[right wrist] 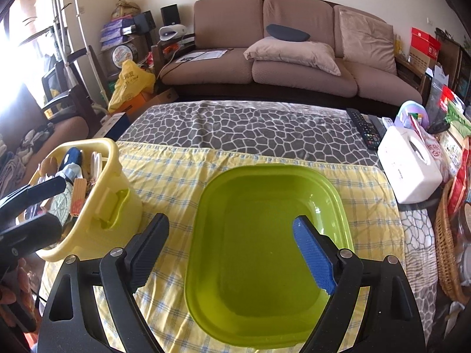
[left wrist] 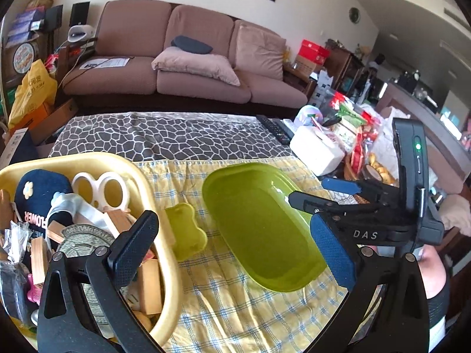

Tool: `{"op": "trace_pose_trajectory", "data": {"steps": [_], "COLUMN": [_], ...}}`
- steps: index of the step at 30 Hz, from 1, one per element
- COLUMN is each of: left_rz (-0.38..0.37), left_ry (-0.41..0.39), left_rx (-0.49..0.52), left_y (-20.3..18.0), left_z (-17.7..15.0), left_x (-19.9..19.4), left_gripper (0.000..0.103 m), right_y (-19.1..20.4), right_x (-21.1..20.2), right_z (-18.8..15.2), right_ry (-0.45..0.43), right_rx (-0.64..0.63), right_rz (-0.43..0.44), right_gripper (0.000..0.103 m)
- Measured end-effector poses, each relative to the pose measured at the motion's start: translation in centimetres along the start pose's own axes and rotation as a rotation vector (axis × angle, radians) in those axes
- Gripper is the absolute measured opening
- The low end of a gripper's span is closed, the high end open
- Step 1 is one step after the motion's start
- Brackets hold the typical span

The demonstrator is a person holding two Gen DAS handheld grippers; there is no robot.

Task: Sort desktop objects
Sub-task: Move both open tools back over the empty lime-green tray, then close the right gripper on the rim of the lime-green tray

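Sorting barely begun: green basin (right wrist: pixel 265 235) empty on the checked cloth (right wrist: pixel 176 176); clutter fills the yellow basket (left wrist: pixel 159 206). Left gripper (left wrist: pixel 232 244) and right gripper (right wrist: pixel 229 250) both spread, holding nothing.

Both tongs are black frames with silver screws; the left tongs (left wrist: pixel 235 253) and right tongs (right wrist: pixel 229 253) each pair one black ribbed pad with one blue. "DAS" marks the right one's body, beside what may be a dark sleeve.

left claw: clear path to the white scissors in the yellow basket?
Probably yes. The left claw stands open beside the yellow basket, and the white scissors lie on top of the pile with both handle rings exposed. Wooden blocks crowd the near side, so a clean grip could be awkward.
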State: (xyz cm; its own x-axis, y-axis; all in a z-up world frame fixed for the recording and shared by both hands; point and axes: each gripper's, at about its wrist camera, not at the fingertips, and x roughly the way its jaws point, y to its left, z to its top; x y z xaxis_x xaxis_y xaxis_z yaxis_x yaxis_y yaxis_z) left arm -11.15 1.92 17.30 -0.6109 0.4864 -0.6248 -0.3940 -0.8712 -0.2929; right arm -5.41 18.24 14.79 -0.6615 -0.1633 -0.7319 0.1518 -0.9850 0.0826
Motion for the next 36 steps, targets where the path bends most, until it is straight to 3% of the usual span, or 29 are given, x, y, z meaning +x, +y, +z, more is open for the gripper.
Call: {"op": "trace_pose_trajectory", "data": {"steps": [10, 16, 21, 26, 28, 32, 36], "left_rz": [-0.044, -0.076, -0.090, -0.103, -0.105, -0.082, -0.091], "left_ry": [0.066, 0.137, 0.216, 0.283, 0.312, 0.355, 0.394], "left_rx": [0.146, 0.226, 0.214, 0.178, 0.155, 0.132, 0.103], "left_y": [-7.0, -10.2, -10.8, -10.1, -9.4, -8.6, -7.8], "left_z": [-1.6, -3.5, -4.9, -5.8, -6.2, -7.0, -7.9], "left_x": [2.8, 5.1, 7.6, 9.8, 10.7, 12.3, 13.6], "left_gripper": [0.103, 0.103, 0.103, 0.103, 0.103, 0.103, 0.103], "right_y": [-8.2, -13.1, -15.5, -17.0, -17.6, -17.9, -17.4], "right_x": [-0.7, 1.1, 3.2, 5.2, 5.9, 6.2, 5.5], "right_z": [-1.4, -3.6, -5.7, -7.3, -7.8, -8.1, -7.5], "right_ry": [0.019, 0.096, 0.162, 0.216, 0.234, 0.230, 0.203], "right_rx": [0.145, 0.225, 0.277, 0.321, 0.354, 0.401, 0.409], "right_rz": [-0.090, -0.150, -0.133, -0.105, -0.070, 0.009, 0.069], "right_gripper": [0.089, 0.089, 0.088, 0.076, 0.058, 0.044, 0.023]}}
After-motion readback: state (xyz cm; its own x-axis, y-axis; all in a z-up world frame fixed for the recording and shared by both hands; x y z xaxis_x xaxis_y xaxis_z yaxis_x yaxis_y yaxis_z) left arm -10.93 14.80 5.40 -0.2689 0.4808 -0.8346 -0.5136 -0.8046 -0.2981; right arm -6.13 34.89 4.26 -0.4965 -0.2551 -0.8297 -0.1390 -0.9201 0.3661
